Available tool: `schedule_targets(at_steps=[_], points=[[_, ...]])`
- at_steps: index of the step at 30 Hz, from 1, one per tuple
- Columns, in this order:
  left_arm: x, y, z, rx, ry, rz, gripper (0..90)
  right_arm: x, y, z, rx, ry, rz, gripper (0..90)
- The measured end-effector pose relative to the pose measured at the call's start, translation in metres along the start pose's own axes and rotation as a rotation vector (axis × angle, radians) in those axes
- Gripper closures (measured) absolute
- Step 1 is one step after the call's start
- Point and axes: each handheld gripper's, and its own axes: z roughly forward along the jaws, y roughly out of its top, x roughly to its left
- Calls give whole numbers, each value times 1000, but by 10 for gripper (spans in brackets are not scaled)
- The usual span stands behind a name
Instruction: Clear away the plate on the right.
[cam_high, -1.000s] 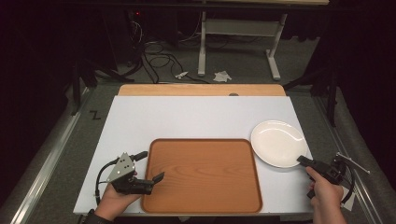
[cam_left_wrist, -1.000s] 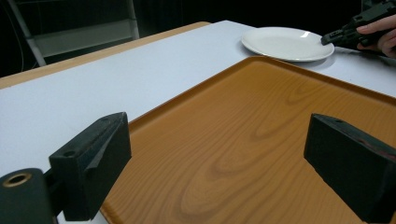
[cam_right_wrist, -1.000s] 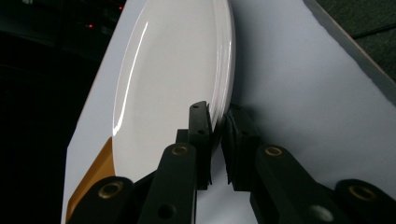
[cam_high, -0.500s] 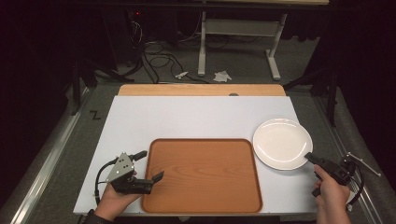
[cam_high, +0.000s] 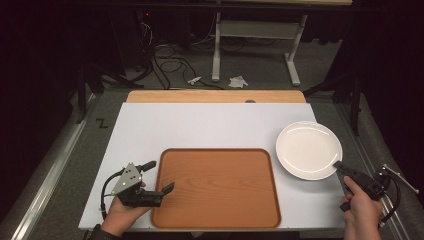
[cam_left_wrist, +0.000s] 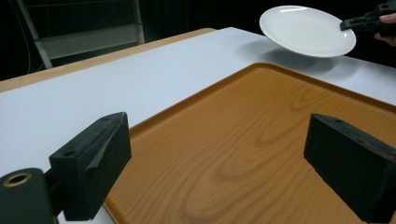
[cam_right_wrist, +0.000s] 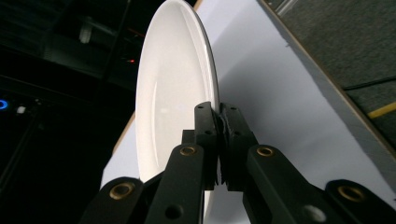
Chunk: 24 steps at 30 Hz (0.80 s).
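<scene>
So the right hand-held gripper (cam_high: 342, 170) is pinching the white plate (cam_high: 308, 149) by its near rim, jaws clamped tight on the edge. The plate is hanging lifted off the white table (cam_high: 210, 127), out by the right edge, just right of the wooden tray (cam_high: 215, 185). It's looking like glazed ceramic to me: stiff, slick, breakable, and probably heavy enough to be levering against that one-point rim grip, so it could be slipping or twisting if swung fast. The rim is really the only place to grab. The left hand-held gripper (cam_high: 156, 177) is sitting with jaws wide apart over the tray's left edge, holding nothing.
</scene>
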Motion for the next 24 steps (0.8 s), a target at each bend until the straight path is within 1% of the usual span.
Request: schedule_targets(at_steps=[1, 2, 4, 7, 8, 9, 11, 13, 14, 16, 18, 20, 22, 24], points=[[0, 0, 0, -1, 2, -1, 81, 1, 0, -1, -3, 7, 3, 899], [0, 0, 0, -4, 4, -3, 81, 4, 0, -2, -4, 20, -4, 899], [1, 0, -1, -7, 13, -2, 80, 5, 0, -3, -1, 22, -3, 898], [2, 0, -1, -7, 26, -4, 70, 8, -1, -2, 4, 40, -19, 899], [2, 0, -2, -11, 35, -3, 66, 10, -2, -1, 16, 52, -23, 899], [2, 0, -2, -11, 35, -3, 59, 10, -2, -1, 16, 52, -23, 899], [3, 1, -3, -16, 46, -2, 49, 13, -3, 1, 24, 66, -27, 899], [3, 0, -2, -10, 51, -7, 23, 15, -5, 3, 35, 77, -35, 898], [4, 0, -1, -4, 59, -10, 7, 17, -6, 4, 44, 84, -46, 898], [4, -1, -1, -3, 67, -12, 5, 18, -6, 5, 47, 89, -51, 898], [5, -1, -2, -6, 77, -18, 2, 21, -8, 8, 66, 108, -62, 898], [5, -1, -2, -8, 86, -18, 2, 22, -8, 9, 71, 111, -62, 898], [6, -2, -2, 10, 92, -26, 2, 25, -10, 11, 80, 129, -62, 898], [6, -2, -3, 14, 98, -26, 2, 25, -10, 12, 83, 132, -60, 898]])
